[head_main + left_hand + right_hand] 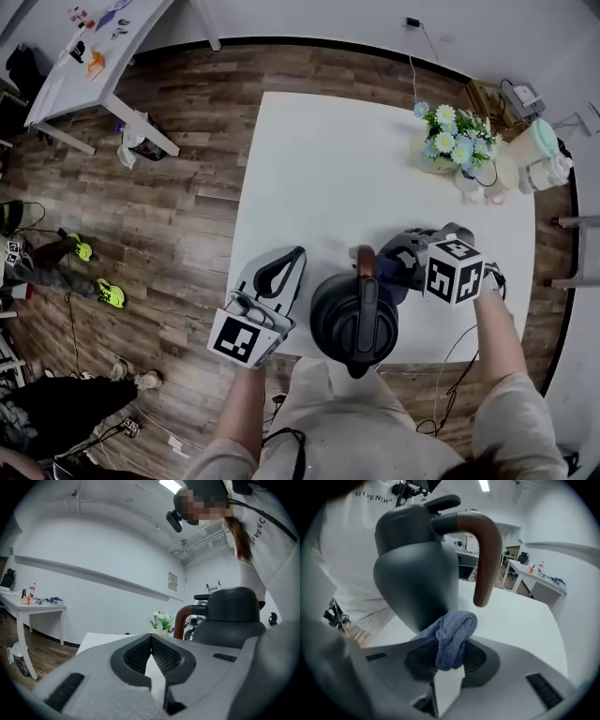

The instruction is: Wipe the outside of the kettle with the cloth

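Note:
A dark grey kettle [354, 319] with a brown-topped handle [364, 261] stands at the near edge of the white table [328, 178]. My right gripper [386, 264] is just right of it, shut on a blue cloth [394, 279]. In the right gripper view the bunched cloth [452, 637] sits between the jaws [450, 651] and touches the lower wall of the kettle [417, 573], under its handle [485, 559]. My left gripper [297, 253] rests left of the kettle, shut and holding nothing. The left gripper view has its jaws [151, 638] meeting, with the kettle [234, 616] to their right.
A pot of blue and white flowers [457, 141] stands at the table's far right corner, with pale containers [539, 155] beside it. The kettle sits very close to the table's front edge. A second white table [94, 47] stands across the wooden floor at the far left.

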The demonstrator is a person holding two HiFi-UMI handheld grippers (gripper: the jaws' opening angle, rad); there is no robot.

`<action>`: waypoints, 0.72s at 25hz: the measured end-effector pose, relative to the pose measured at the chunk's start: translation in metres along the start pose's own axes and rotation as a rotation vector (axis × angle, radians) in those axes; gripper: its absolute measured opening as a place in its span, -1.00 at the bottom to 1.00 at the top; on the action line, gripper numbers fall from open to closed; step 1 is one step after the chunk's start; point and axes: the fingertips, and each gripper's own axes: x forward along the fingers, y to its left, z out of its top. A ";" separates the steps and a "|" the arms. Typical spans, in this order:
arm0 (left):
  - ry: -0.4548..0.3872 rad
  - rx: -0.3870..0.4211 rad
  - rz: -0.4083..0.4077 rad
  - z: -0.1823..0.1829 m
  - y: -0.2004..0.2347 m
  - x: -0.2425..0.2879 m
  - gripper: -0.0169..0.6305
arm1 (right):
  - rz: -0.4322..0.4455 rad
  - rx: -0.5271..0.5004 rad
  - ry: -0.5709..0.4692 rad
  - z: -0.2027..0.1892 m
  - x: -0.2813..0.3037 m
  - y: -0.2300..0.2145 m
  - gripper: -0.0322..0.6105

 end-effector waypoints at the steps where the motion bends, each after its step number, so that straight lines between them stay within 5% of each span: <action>1: -0.003 0.003 0.006 -0.002 0.001 -0.003 -0.93 | -0.014 0.005 0.003 -0.004 0.002 -0.001 -0.68; 6: 0.028 -0.019 0.026 -0.006 -0.001 -0.022 -0.93 | -0.272 0.015 -0.002 0.012 -0.062 -0.011 -0.68; 11: -0.001 -0.009 0.029 0.020 -0.017 -0.031 -0.93 | -0.496 -0.150 0.015 0.089 -0.161 -0.017 -0.68; 14: -0.053 -0.014 0.037 0.042 -0.025 -0.039 -0.93 | -0.502 -0.271 -0.099 0.161 -0.190 -0.017 -0.68; 18: -0.123 -0.012 0.049 0.070 -0.028 -0.051 -0.93 | -0.340 -0.402 -0.182 0.223 -0.158 -0.014 -0.68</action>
